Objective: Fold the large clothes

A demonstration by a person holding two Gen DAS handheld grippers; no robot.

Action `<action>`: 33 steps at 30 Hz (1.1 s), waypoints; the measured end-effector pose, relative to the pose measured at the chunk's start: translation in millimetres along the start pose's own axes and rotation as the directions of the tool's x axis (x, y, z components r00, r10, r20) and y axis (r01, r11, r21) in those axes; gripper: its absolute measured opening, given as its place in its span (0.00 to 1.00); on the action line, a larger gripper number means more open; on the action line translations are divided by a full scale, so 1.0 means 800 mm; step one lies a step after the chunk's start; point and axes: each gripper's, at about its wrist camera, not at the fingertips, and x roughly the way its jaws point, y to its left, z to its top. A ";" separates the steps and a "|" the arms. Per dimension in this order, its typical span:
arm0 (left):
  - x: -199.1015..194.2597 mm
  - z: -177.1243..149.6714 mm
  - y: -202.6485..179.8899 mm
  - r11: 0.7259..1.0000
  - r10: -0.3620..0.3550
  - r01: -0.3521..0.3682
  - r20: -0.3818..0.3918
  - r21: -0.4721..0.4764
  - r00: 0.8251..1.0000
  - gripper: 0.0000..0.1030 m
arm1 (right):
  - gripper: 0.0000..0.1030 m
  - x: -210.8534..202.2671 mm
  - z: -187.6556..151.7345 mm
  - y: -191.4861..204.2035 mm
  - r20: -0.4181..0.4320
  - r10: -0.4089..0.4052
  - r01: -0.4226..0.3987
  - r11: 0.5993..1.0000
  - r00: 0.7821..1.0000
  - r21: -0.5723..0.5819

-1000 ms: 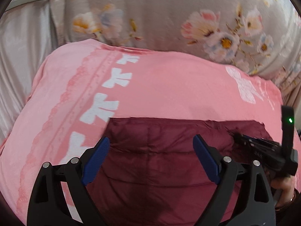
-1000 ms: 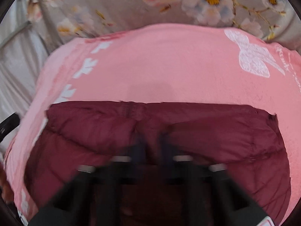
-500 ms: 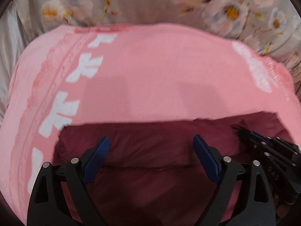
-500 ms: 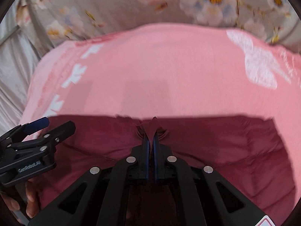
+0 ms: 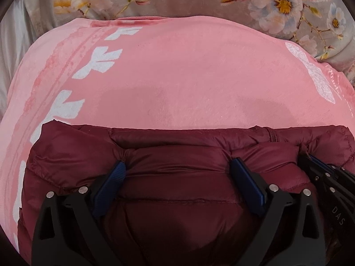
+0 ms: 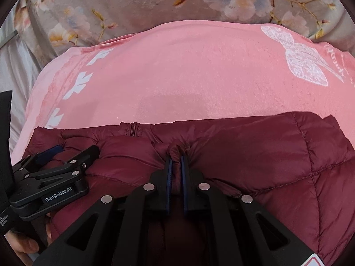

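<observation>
My right claw (image 6: 176, 155) pinches a fold of the maroon jacket (image 6: 255, 155) on the pink blanket (image 6: 177, 77), while my left claw (image 5: 178, 166), just widened, straddles its padding unclenched.

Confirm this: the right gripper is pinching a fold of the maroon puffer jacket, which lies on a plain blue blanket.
Not quite. The blanket is pink with white bow prints, not plain blue; the right wrist view shows it. The rest stands: the right gripper is shut on a pinched fold of the maroon puffer jacket, which lies on that blanket.
</observation>
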 end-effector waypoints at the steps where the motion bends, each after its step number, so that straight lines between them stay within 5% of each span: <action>1: -0.003 0.000 0.002 1.000 -0.005 0.005 0.000 0.002 1.000 0.91 | 0.08 -0.003 0.001 -0.002 -0.001 0.012 -0.012 1.000 1.000 0.002; 5: -0.061 -0.010 0.046 0.998 -0.047 0.049 0.064 -0.033 0.997 0.91 | 0.12 -0.073 -0.004 -0.035 0.095 0.024 -0.029 0.998 0.995 0.057; 9: -0.100 -0.016 0.113 0.992 0.009 0.006 0.119 -0.126 0.993 0.91 | 0.14 -0.112 -0.013 -0.110 0.126 -0.153 0.136 0.981 0.980 0.137; 12: -0.091 -0.027 0.160 0.976 0.047 -0.031 0.066 -0.217 0.997 0.91 | 0.16 -0.104 -0.032 -0.158 0.069 -0.178 0.156 0.957 0.982 0.244; 14: -0.075 -0.044 0.176 0.965 0.038 -0.033 0.014 -0.260 0.999 0.91 | 0.07 -0.101 -0.055 -0.181 0.060 -0.161 0.135 0.942 0.985 0.307; 19: -0.063 -0.073 0.183 0.955 -0.010 0.019 0.031 -0.297 0.999 0.93 | 0.06 -0.100 -0.081 -0.177 0.084 -0.198 0.166 0.943 0.977 0.288; 28: -0.058 -0.069 0.176 0.963 0.053 -0.051 -0.002 -0.263 0.999 0.96 | 0.06 -0.099 -0.084 -0.190 0.074 -0.165 0.133 0.937 0.983 0.322; 29: -0.068 -0.071 0.174 0.960 0.089 -0.088 -0.009 -0.267 0.996 0.93 | 0.17 -0.108 -0.085 -0.186 0.079 -0.190 0.154 0.932 0.979 0.327; 33: -0.142 -0.080 0.138 0.972 0.027 -0.006 0.086 -0.236 0.996 0.90 | 0.18 -0.181 -0.098 -0.097 0.216 -0.126 0.087 0.979 0.968 0.183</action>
